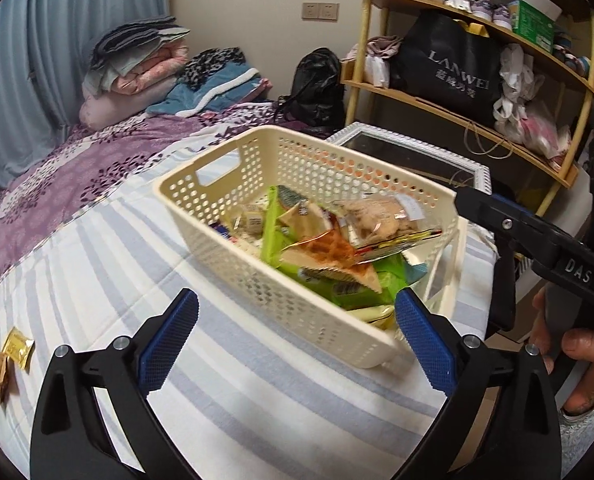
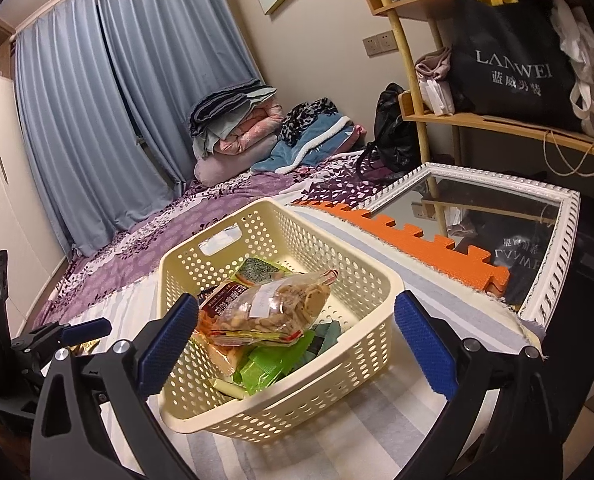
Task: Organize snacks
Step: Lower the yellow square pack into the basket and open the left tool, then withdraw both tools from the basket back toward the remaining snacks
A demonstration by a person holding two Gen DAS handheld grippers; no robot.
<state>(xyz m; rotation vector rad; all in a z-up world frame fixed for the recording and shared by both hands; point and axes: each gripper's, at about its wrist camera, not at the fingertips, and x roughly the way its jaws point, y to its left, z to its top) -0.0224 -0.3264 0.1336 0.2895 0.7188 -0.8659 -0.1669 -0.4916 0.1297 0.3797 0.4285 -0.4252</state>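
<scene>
Where shelves stand, black bag (image 2: 513, 60) reads "LANWEI".

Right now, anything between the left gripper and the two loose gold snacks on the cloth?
Nothing: in the left wrist view only bare striped cloth separates the left gripper from the gold snacks.

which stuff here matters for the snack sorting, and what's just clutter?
Job:
basket
cookie bag
green packets
two gold snacks on the striped cloth
left gripper and right gripper, both open

Clutter:
mirror
orange foam mat
black bag
folded blankets
</scene>
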